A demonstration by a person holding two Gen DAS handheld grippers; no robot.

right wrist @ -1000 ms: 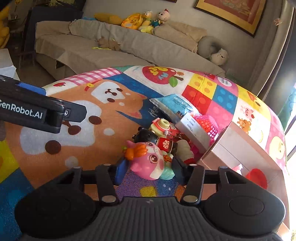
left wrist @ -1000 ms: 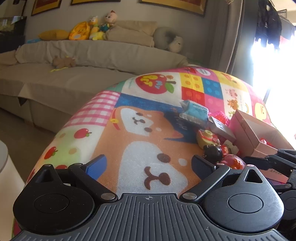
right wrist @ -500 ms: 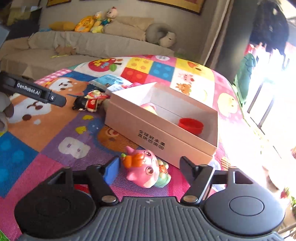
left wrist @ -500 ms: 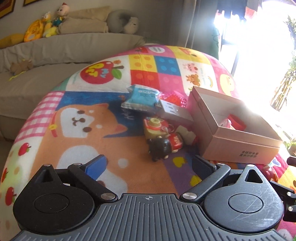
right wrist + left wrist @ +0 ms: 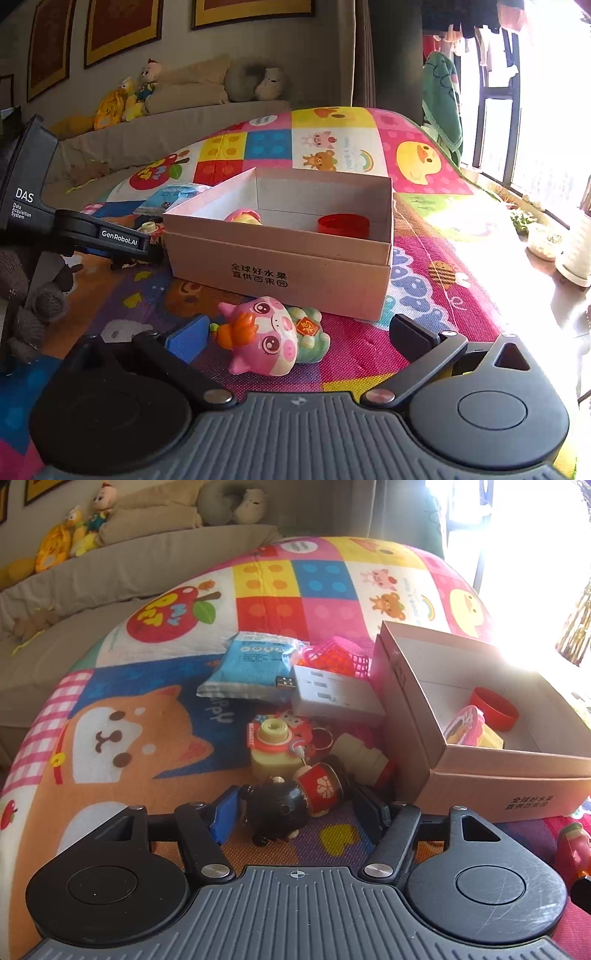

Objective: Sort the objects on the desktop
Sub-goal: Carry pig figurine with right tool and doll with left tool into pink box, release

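Scene: I am sorting small toys on a desk covered by a bright patchwork play mat (image 5: 332, 587), moving them toward a cardboard box (image 5: 280, 266).
Left claw (image 5: 293, 808): its jaws are closing around a black doll with a red drum-like body (image 5: 291, 805); the blue pad looks to be touching the dark head, the other pad just beside the red body, so I judge the grip not yet firm.
Right claw (image 5: 295, 332): jaws opening wide, with a pink pig figurine (image 5: 269, 336) lying on its side between them, released on the mat just in front of the box.
Box contents: a red lid (image 5: 343, 225) and a pink-and-yellow toy (image 5: 243, 216).
Remaining pile: a toy camera keychain (image 5: 275, 749), a blue packet (image 5: 251, 664), a white USB hub (image 5: 332, 696).
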